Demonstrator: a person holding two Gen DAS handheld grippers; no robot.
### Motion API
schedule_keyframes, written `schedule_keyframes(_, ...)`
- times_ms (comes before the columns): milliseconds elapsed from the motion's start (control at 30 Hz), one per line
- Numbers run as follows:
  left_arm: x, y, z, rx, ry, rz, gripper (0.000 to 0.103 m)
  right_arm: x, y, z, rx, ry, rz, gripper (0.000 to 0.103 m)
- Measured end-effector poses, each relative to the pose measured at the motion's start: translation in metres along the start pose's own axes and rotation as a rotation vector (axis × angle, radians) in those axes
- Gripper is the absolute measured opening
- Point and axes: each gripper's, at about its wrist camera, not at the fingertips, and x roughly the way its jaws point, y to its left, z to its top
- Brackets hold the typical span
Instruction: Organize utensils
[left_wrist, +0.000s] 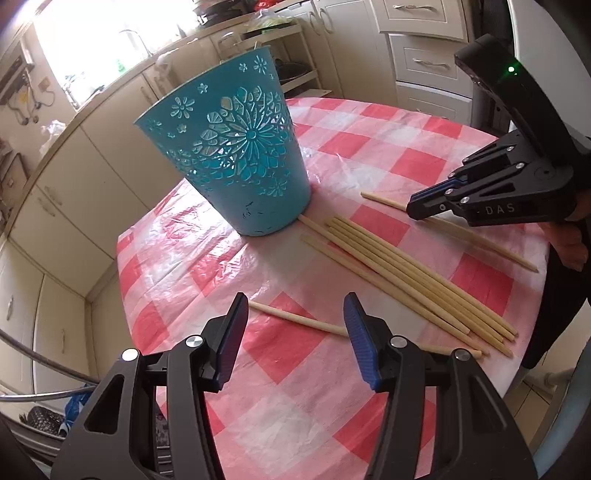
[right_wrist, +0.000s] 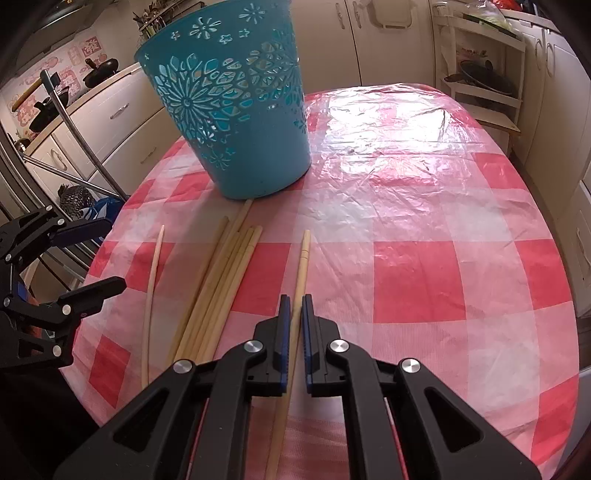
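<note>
Pale chopsticks (left_wrist: 417, 273) flat beside upright teal holder (left_wrist: 236, 155).

both grippers are black plastic with triangular cut-outs, round silver screws at the pivots and ribbed blue pads (left_wrist: 360, 332). the right gripper (left_wrist: 415, 212) bears white letters "das" and a green light on its body.

A basket (right_wrist: 236, 107) stands upright on the table (right_wrist: 424, 229), toward its far side. In front of the basket lies a bundle of chopsticks (right_wrist: 218, 280), one stick's end reaching the basket's base, perhaps touching it. Left of the bundle in the right wrist view lies a single chopstick (right_wrist: 152, 284), apart from it. Right of the bundle lies another chopstick (right_wrist: 300, 273), running back between the right gripper (right_wrist: 294, 332) pads.
</note>
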Motion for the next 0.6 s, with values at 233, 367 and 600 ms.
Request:
schedule_keyframes(233,0.006,-0.011,-0.003,0.041,0.004,-0.017,0.051,0.0,0.002,0.001,-0.004,0.001,-0.011,0.007)
schedule_keyframes(367,0.01,-0.003,-0.004,-0.037,0.044,-0.025,0.051,0.0,0.001,0.0,-0.003,0.002,-0.007,0.007)
schedule_keyframes(600,0.02,-0.006,-0.002,-0.129,0.093,-0.007,0.059,0.0,0.001,0.001,0.002,0.004,-0.007,0.007)
